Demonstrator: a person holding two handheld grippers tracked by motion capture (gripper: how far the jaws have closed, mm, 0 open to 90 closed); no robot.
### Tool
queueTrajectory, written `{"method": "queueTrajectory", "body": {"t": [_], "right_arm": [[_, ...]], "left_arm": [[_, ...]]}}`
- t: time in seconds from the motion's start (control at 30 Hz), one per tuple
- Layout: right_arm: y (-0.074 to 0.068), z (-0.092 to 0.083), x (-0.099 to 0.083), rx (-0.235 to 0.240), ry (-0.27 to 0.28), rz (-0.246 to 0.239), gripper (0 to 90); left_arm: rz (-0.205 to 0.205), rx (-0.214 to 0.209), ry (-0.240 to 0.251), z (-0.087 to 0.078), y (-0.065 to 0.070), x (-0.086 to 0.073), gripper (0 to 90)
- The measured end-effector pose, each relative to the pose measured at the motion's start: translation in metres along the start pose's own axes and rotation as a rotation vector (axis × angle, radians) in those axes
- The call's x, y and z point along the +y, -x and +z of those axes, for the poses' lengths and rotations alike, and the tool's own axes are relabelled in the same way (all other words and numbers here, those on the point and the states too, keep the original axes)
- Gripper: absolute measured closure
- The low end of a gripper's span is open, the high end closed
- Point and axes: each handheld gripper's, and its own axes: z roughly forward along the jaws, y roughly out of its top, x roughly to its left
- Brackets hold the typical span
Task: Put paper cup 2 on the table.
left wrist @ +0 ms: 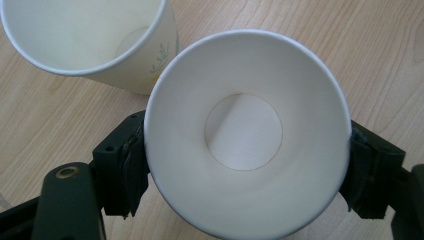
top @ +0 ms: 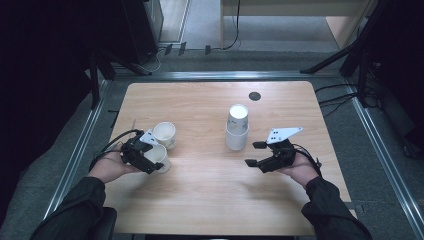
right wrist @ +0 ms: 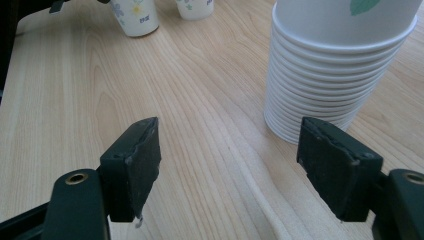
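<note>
Left gripper (top: 150,161) near-left on tabletop (top: 210,190), pads against paper cup (left wrist: 247,132), grasping it; second cup (top: 164,134) just beyond. Right gripper (top: 256,154) released, near cup stack (top: 237,127).

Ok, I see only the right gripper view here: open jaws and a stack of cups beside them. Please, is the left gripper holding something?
Observer: Yes. The left gripper has a white paper cup between its jaws, with the pads against its sides.
Operator: Is something inside that cup?
Observer: No, it is empty; its bare bottom shows.
Operator: And what is behind the stack?
Observer: Beyond the stack, a small dark round spot shows on the table.
</note>
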Motion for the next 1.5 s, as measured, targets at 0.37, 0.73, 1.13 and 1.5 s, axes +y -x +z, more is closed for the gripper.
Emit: {"method": "queueTrajectory", "body": {"t": [0.37, 0.73, 1.13, 1.5], "right_arm": [[0.0, -0.001, 0.0, -0.001, -0.001, 0.002, 26.2], [0.0, -0.001, 0.0, -0.002, 0.0, 0.004, 26.3], [0.0, -0.001, 0.001, -0.002, 0.001, 0.004, 26.3], [0.001, -0.001, 0.001, 0.006, -0.001, 0.015, 26.4]], "left_arm": [[-0.009, -0.013, -0.006, 0.0, 0.0, 0.0, 18.4], [-0.028, -0.039, -0.015, 0.003, 0.001, -0.001, 12.9], [-0.063, -0.085, 0.003, -0.002, -0.002, -0.002, 10.3], [-0.104, -0.1, 0.06, -0.014, -0.007, -0.005, 8.8]]}}
